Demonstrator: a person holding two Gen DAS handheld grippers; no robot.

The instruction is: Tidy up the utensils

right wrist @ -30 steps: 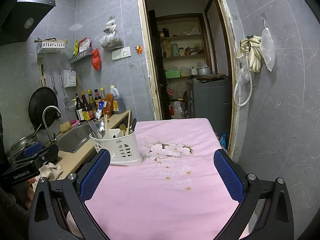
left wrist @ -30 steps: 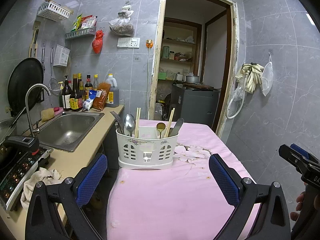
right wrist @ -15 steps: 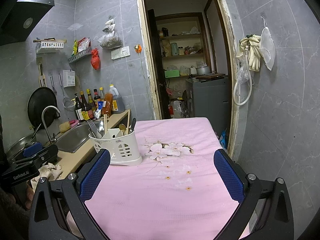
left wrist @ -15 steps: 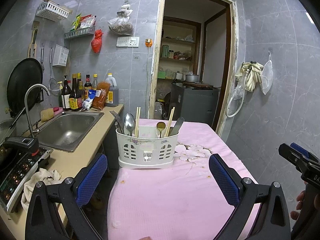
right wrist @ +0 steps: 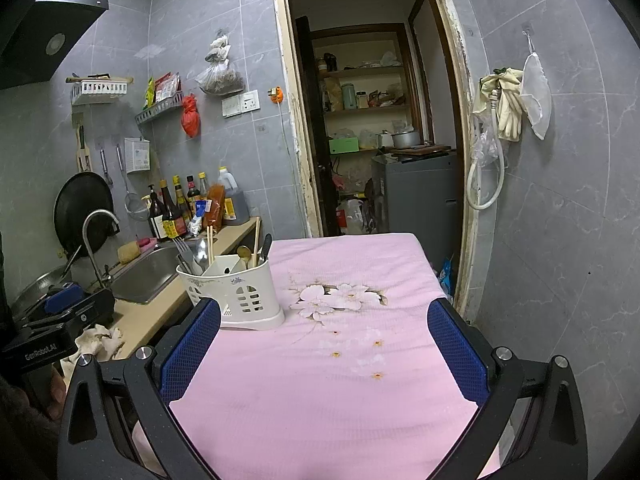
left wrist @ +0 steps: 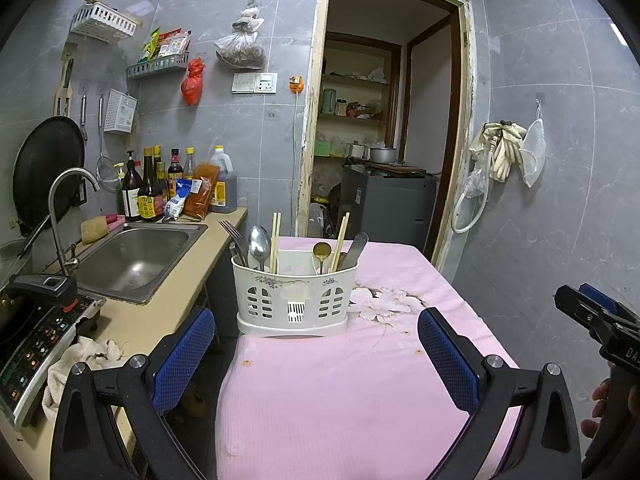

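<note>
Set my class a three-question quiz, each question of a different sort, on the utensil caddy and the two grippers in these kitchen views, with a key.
1. True or false: the white caddy stands on the pink tablecloth.
2. Multiple choice: the big silver spoon sits in the caddy's A) left compartment B) right compartment C) neither.
3. Fill in: the left gripper and right gripper both hold ____.

Key: 1 true; 2 A; 3 nothing, both are open.
</note>
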